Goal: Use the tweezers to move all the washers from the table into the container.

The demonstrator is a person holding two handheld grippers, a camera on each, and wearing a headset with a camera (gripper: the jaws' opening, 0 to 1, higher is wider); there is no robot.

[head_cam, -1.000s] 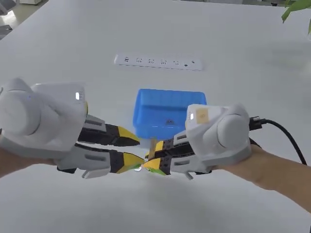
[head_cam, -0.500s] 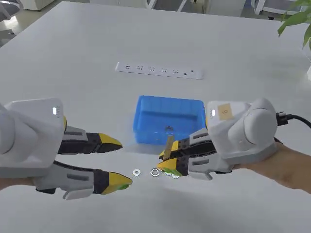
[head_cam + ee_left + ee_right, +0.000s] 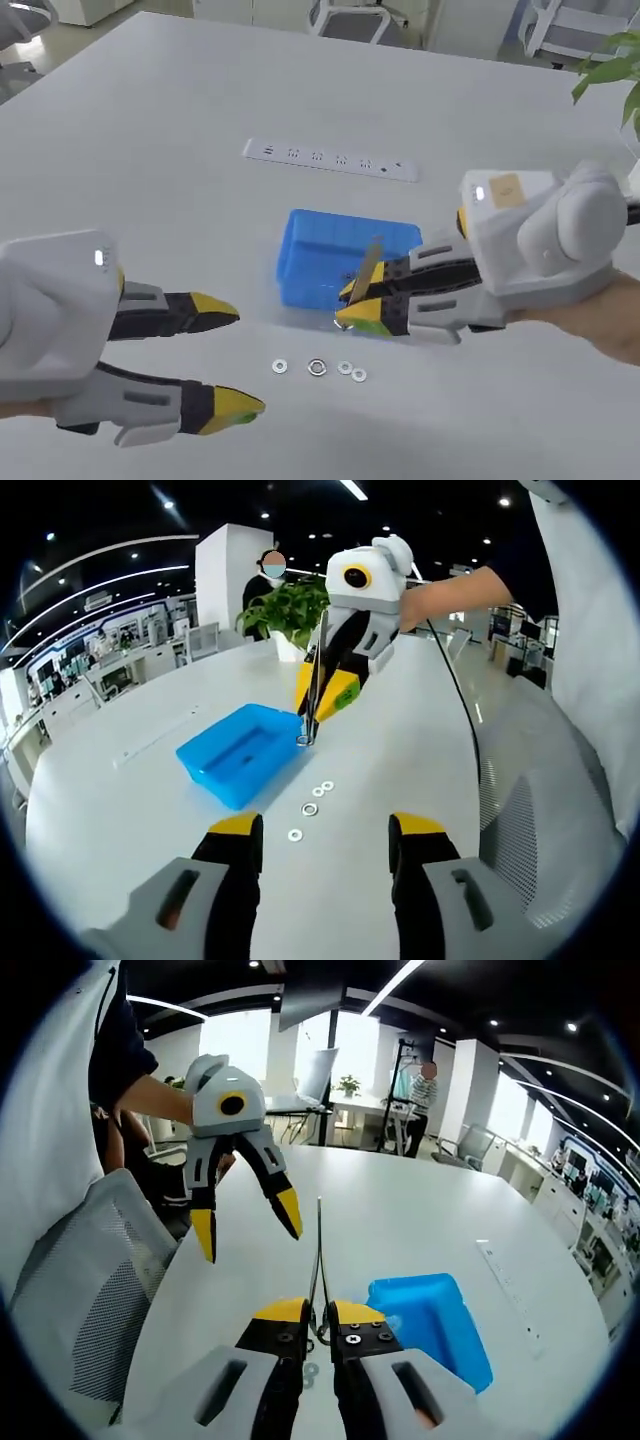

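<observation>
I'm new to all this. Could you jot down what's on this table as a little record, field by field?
table: white
container: blue open tub, mid-table
washers: four in a row on the table, in front of the container
right claw: shut on the tweezers, above the container's near edge
tweezers: tips pointing down; they seem to pinch a held washer
left claw: open, holding nothing, left of the washers
power strip: lies beyond the container
</observation>
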